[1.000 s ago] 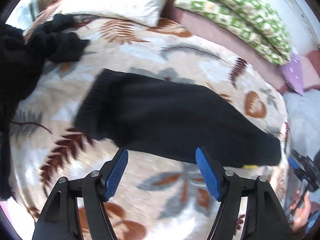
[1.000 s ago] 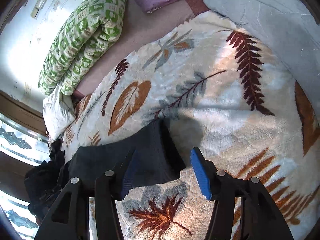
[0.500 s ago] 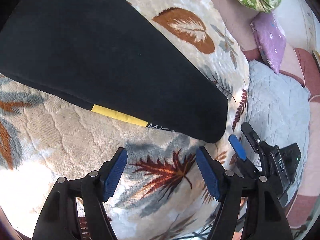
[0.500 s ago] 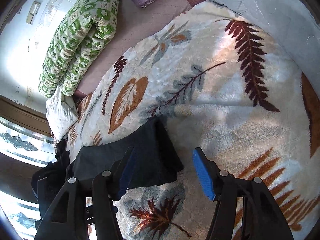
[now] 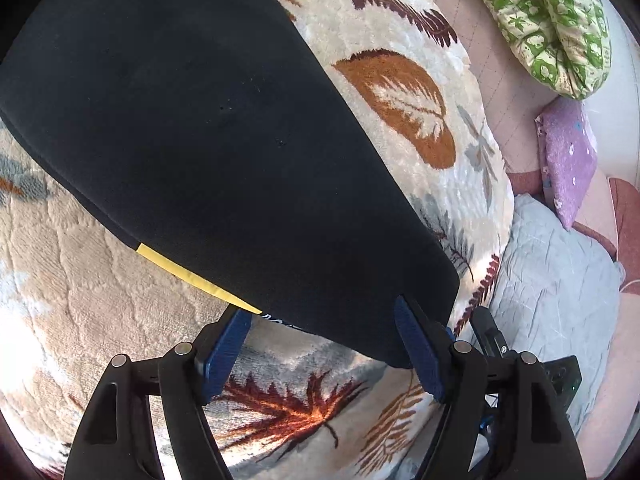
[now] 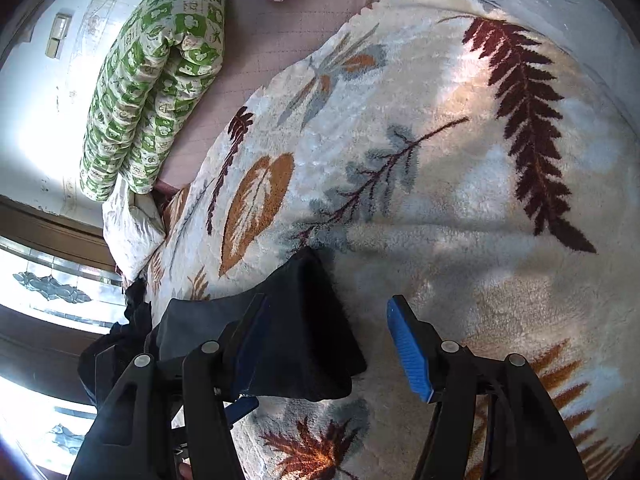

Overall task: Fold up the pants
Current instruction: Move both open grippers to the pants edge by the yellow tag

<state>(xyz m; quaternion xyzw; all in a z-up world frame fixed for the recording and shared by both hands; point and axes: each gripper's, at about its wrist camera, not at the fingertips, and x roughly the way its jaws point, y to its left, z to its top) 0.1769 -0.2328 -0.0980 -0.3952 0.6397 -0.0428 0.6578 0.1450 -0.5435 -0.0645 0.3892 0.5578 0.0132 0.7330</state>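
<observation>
Black pants [image 5: 200, 120] lie flat on a cream leaf-patterned blanket [image 5: 80, 320], with a yellow strip [image 5: 192, 276] along their near edge. My left gripper [image 5: 324, 344] is open and opening a little. It hovers at the pants' leg end, whose edge lies between the blue pads [image 5: 420, 352] without being pinched. In the right wrist view the same leg end [image 6: 304, 332] sits by my right gripper [image 6: 328, 340]. Its jaws are opening: the left finger is over the cloth, the right pad [image 6: 408, 348] over bare blanket.
A rolled green patterned quilt [image 5: 552, 28], a purple pillow [image 5: 568, 160] and a grey quilt [image 5: 552, 292] line the bed's far and right sides. A white pillow [image 6: 132, 224] and a heap of dark clothes [image 6: 132, 312] lie near a bright window [image 6: 48, 288].
The left gripper swung along the pants from their middle to the leg end and came down close to it. The right gripper sank slightly toward the same end and its jaws widened.
</observation>
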